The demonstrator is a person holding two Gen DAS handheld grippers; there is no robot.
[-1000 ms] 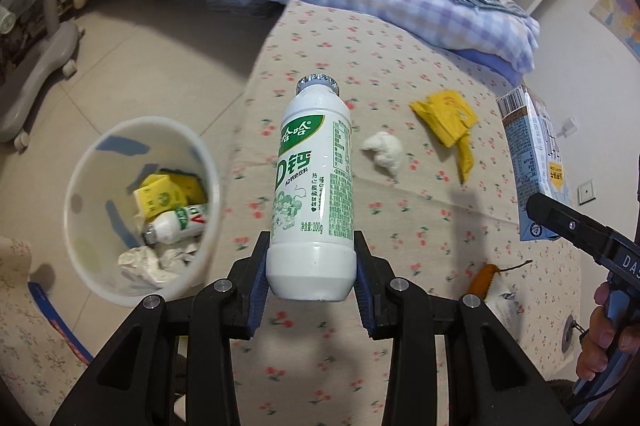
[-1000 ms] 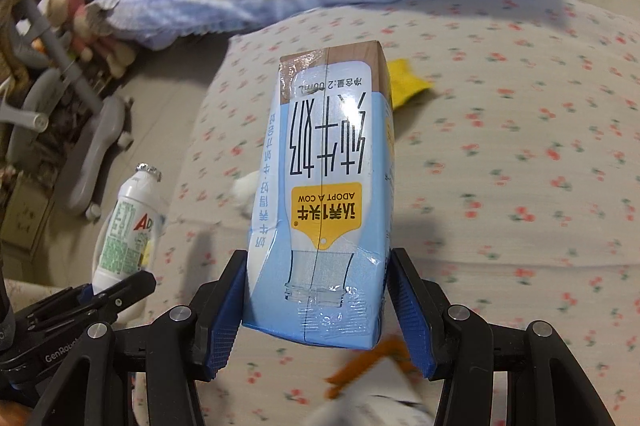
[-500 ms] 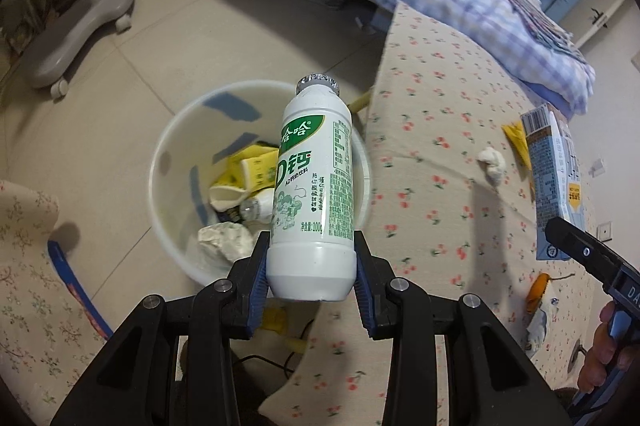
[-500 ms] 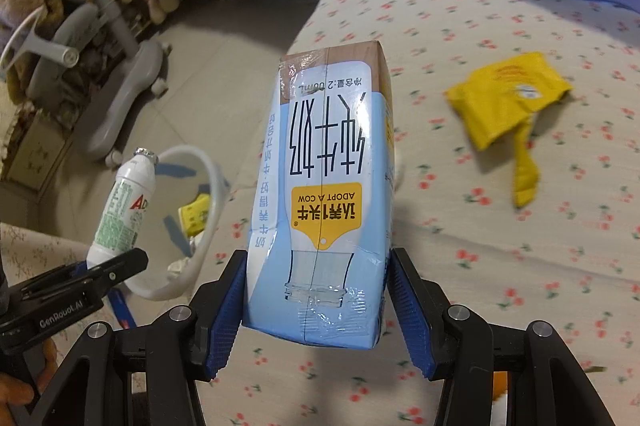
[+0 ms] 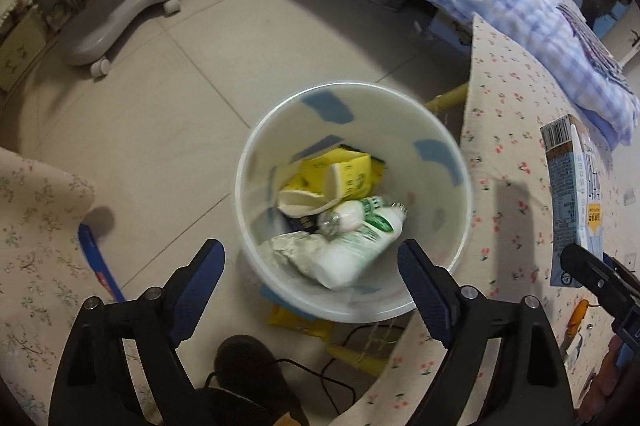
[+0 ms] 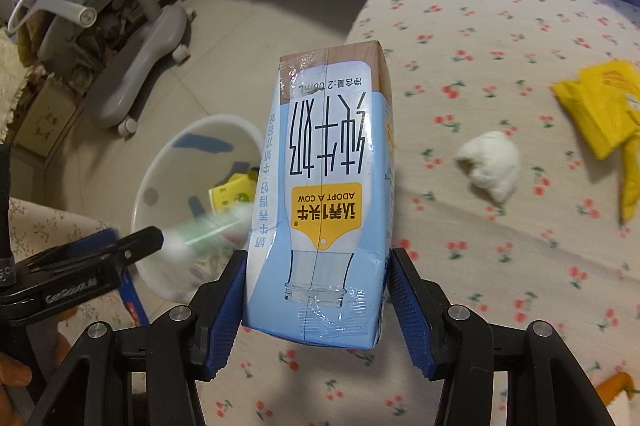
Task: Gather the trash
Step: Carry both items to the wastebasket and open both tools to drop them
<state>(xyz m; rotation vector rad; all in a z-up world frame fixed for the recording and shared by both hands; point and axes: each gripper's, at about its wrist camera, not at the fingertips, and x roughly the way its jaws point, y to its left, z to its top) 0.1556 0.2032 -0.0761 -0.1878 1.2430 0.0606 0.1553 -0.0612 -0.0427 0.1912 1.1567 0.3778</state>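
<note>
On the floor beside the floral-covered bed (image 6: 500,73), the white bin (image 5: 352,302) holds the green-labelled bottle (image 5: 360,242) under the left gripper's (image 5: 310,280) released fingers, while the right gripper's (image 6: 316,300) fingers clench the milk carton (image 6: 328,185).

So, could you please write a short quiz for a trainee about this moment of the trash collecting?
1. True or false: the left gripper is open and holds nothing.
2. What does the right gripper carry? A) the yellow wrapper B) the blue milk carton C) the white tissue ball
3. Fill in: the white drink bottle lies inside the ______.

Key:
1. True; its fingers stand wide apart above the white bin.
2. B; the carton is clamped between the blue fingers, over the floral cloth.
3. Bin.
</note>
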